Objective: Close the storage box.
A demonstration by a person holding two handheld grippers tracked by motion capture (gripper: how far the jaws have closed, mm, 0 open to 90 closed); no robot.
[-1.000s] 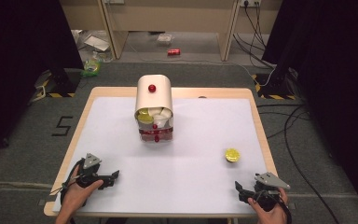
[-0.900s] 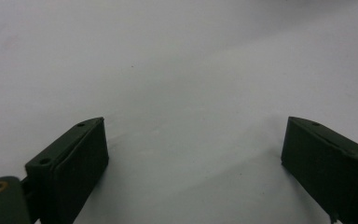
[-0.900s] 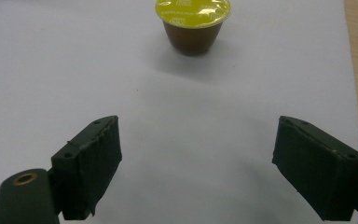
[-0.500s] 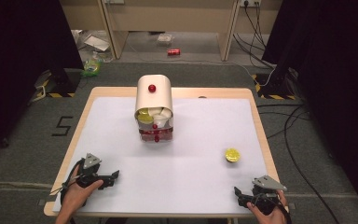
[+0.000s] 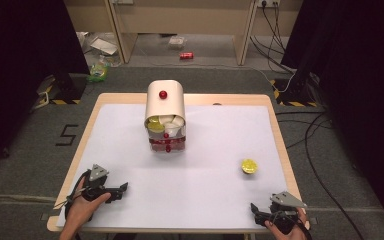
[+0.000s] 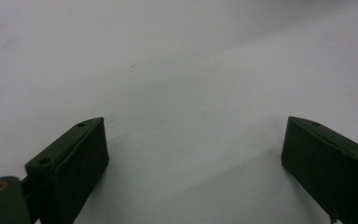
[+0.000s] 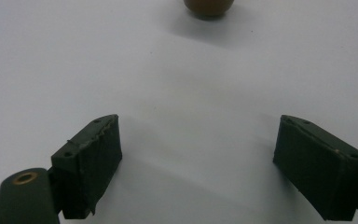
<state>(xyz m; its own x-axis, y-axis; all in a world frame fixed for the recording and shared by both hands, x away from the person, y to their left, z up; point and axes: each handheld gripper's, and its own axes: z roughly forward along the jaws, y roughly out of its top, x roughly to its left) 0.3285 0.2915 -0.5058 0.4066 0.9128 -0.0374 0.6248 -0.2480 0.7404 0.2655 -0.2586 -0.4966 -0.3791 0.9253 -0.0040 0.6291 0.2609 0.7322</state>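
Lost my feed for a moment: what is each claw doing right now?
Left claw: open, holding nothing.
Right claw: open, holding nothing.

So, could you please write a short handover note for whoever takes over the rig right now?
Left gripper: open, holding nothing, low over the table's near left corner.
Right gripper: open, holding nothing, at the near right edge.
Yellow cup: alone on the white surface, ahead of the right gripper.
Dispenser: table centre, more cups stacked inside, red knob on top.
Done: nothing grasped yet.
Left: probably pick up the loose yellow cup with the right gripper.
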